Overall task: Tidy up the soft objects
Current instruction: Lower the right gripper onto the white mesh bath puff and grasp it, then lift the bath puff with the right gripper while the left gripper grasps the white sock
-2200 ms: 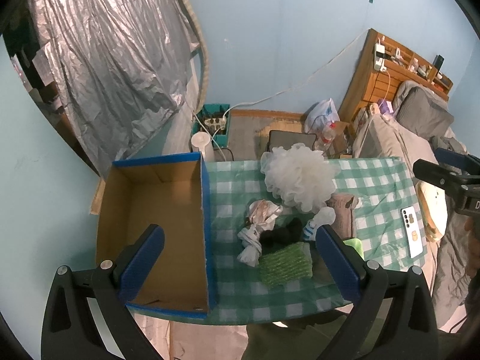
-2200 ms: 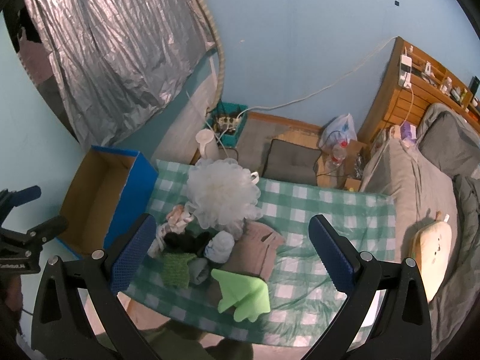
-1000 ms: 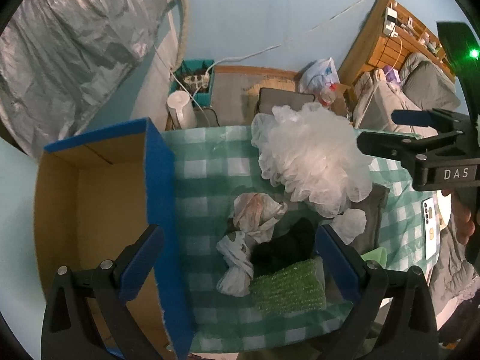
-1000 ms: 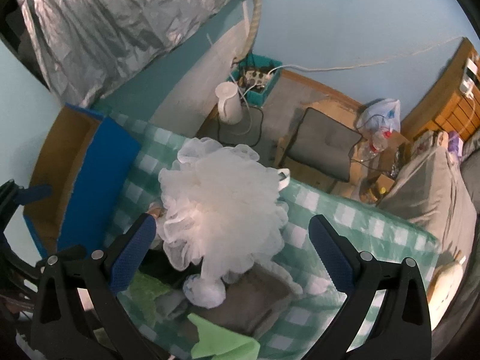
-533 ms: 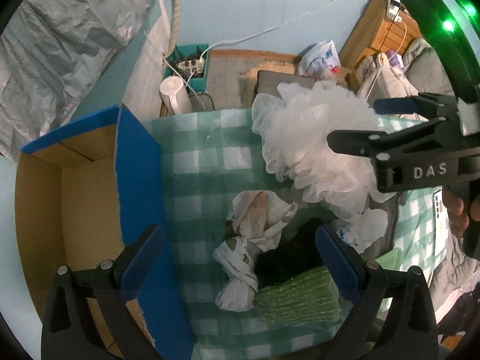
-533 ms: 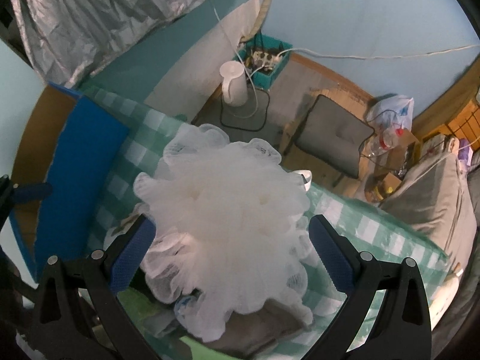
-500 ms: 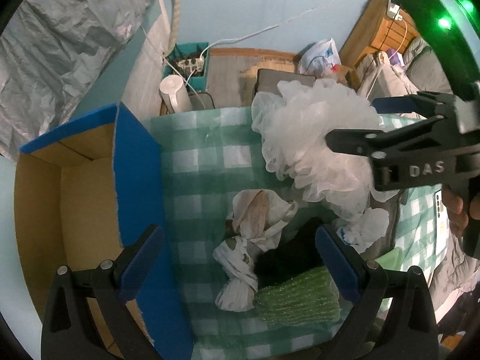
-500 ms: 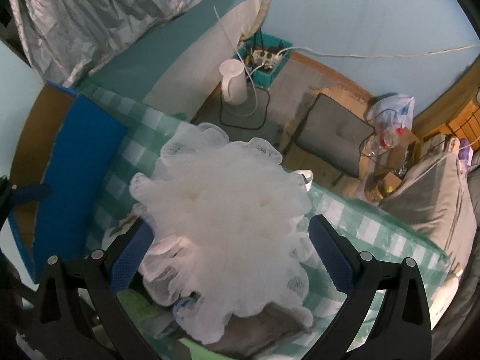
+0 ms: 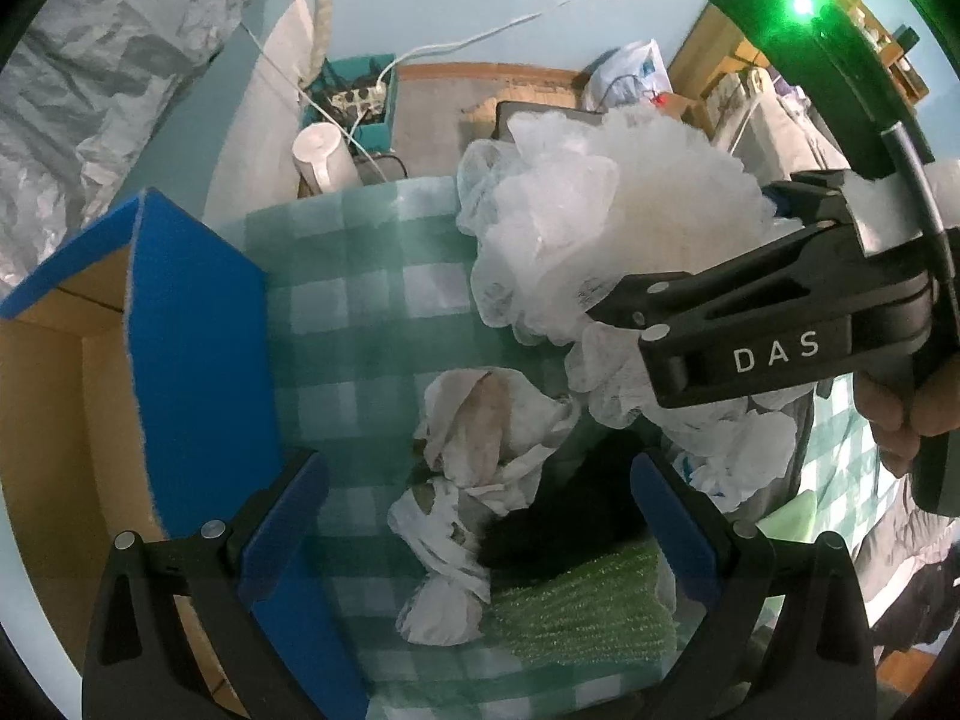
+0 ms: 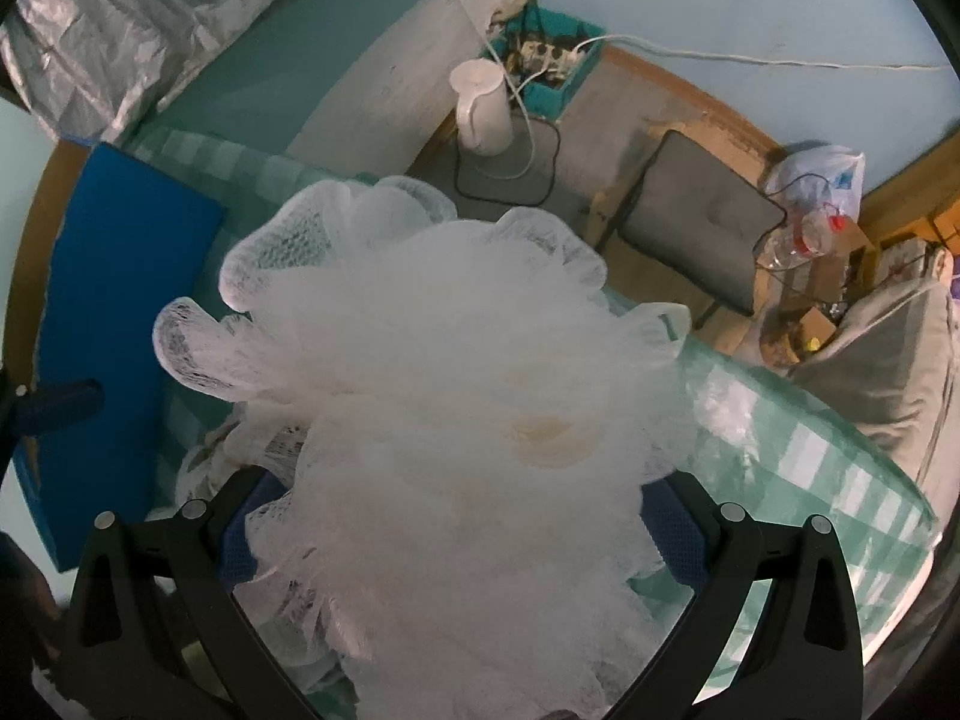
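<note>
A big white mesh bath pouf point(image 10: 444, 396) fills the right wrist view and sits between the fingers of my right gripper point(image 10: 456, 516), whose jaws are wide apart around it. In the left wrist view the pouf point(image 9: 600, 228) lies at the back of a pile with the right gripper point(image 9: 708, 252) over it. The pile holds a knotted white cloth point(image 9: 480, 480), a black cloth point(image 9: 570, 522) and a green knit cloth point(image 9: 582, 606). My left gripper point(image 9: 474, 516) is open above the pile. An open cardboard box with blue walls point(image 9: 192, 360) stands on the left.
The green checked tablecloth point(image 9: 360, 330) covers the table. Behind the table stand a white kettle point(image 10: 480, 108), a teal crate of cables point(image 10: 552, 60), a grey cushion point(image 10: 702, 216) and a plastic bag point(image 10: 822, 174). A bed point(image 10: 888, 360) is on the right.
My right gripper has come down onto the pouf, which now sits between its fingers. My left gripper has moved lower and closer to the pile.
</note>
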